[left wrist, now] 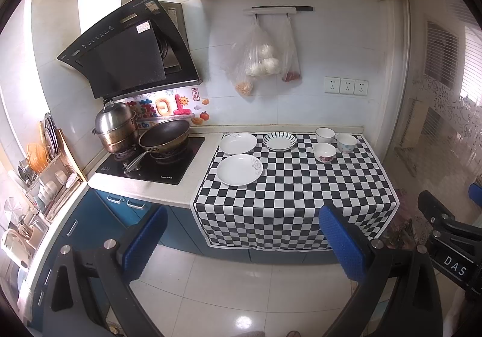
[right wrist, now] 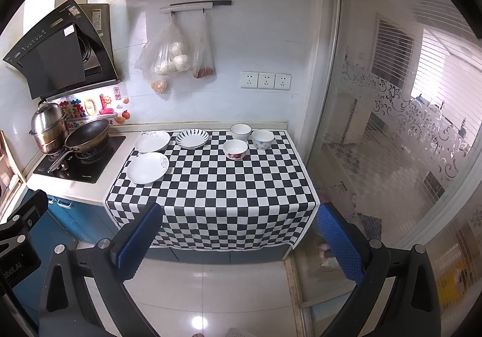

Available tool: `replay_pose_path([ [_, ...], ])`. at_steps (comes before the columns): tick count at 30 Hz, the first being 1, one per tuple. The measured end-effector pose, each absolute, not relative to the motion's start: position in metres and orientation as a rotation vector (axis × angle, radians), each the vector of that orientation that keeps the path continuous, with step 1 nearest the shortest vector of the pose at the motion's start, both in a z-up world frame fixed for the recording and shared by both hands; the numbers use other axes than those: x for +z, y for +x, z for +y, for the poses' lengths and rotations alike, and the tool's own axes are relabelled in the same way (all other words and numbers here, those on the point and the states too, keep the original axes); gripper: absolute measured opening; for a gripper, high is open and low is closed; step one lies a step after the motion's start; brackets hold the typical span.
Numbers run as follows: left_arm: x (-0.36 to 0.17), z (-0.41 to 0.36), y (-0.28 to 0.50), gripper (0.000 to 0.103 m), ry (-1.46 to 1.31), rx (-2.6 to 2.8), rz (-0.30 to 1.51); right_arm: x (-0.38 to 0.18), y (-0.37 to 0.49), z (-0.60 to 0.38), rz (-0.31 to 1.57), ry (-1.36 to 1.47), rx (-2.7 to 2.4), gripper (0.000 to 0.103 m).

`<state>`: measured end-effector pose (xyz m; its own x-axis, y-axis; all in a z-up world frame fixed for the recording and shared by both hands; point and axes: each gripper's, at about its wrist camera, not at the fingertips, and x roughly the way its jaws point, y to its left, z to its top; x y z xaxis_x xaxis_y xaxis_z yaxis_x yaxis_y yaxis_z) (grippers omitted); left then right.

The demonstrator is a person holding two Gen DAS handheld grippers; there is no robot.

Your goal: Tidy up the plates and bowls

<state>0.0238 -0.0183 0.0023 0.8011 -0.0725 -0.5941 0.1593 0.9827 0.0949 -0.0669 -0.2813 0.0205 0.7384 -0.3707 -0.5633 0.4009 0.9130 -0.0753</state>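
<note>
Three plates lie on the left of a checkered cloth [left wrist: 295,186]: a near white plate [left wrist: 239,170] [right wrist: 147,167], a far white plate [left wrist: 238,143] [right wrist: 152,141], and a striped plate [left wrist: 279,140] [right wrist: 192,138]. Three bowls stand at the back right: a white bowl [left wrist: 325,135] [right wrist: 240,131], a dotted bowl [left wrist: 346,142] [right wrist: 262,139], and a flowered bowl [left wrist: 324,152] [right wrist: 235,149]. My left gripper [left wrist: 242,246] and right gripper [right wrist: 238,242] are open and empty, held well in front of the counter above the floor.
A stove [left wrist: 150,162] with a wok [left wrist: 164,136] and a steel pot [left wrist: 116,126] is left of the cloth. A dish rack [left wrist: 45,177] stands at far left. Bags [left wrist: 259,60] hang on the wall. A glass door [right wrist: 406,126] is to the right.
</note>
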Motion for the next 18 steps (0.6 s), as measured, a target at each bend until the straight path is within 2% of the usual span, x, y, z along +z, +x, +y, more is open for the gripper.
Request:
replay_pose_path([
  [18,-0.02,-0.041,0.042,0.103,0.139,-0.117,0.668,0.003,-0.05,-0.312,0.648,0.086,-0.431,0.103],
])
